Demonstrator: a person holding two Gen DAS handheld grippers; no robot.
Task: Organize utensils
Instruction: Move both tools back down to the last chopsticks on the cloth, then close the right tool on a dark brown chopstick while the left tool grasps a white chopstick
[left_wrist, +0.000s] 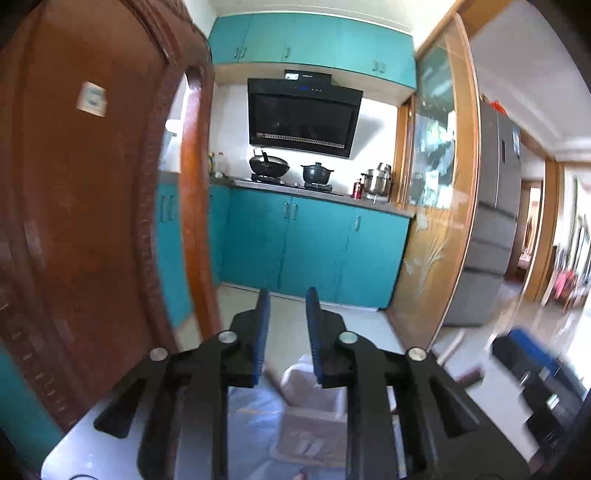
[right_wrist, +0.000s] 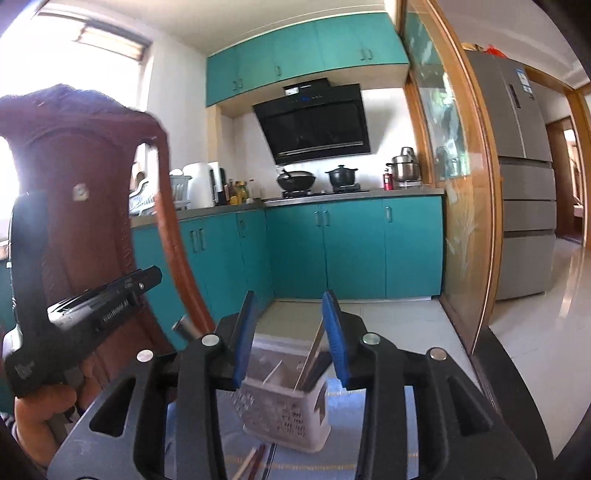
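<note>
Utensils: several long pieces standing upright in a white perforated holder (right_wrist: 284, 417) on the table (right_wrist: 369, 469); a few chopsticks (right_wrist: 255, 458) lying flat just before its base, blurred.
Holder seen from left wrist: white tub (left_wrist: 314, 402) low in frame, beneath and beyond the fingers, contents not clear.
Left gripper (left_wrist: 287, 332): pointing roughly level, slightly downward toward the kitchen; jaws parted a little, nothing between the blue pads.
Right gripper (right_wrist: 290, 332): pointing nearly level over the holder; jaws parted wider, empty; utensil tops visible through the gap, not touched.
Left hand (right_wrist: 40, 413): seen from right wrist at lower left, wrapped around the black handle of its gripper, body tilted up to the right.
In the way: tall carved wooden chair back (left_wrist: 92, 221) close at left, rising beside the table, blocking much of the left side.
Beyond: teal cabinets (right_wrist: 351, 247), black range hood (right_wrist: 314, 125), wok (right_wrist: 296, 180) and black pot (right_wrist: 341, 175) on the stove, steel pot (right_wrist: 405, 166), grey fridge (right_wrist: 517, 184), glass sliding door (right_wrist: 458, 192).
Table cover: pale bluish cloth with stripes.
</note>
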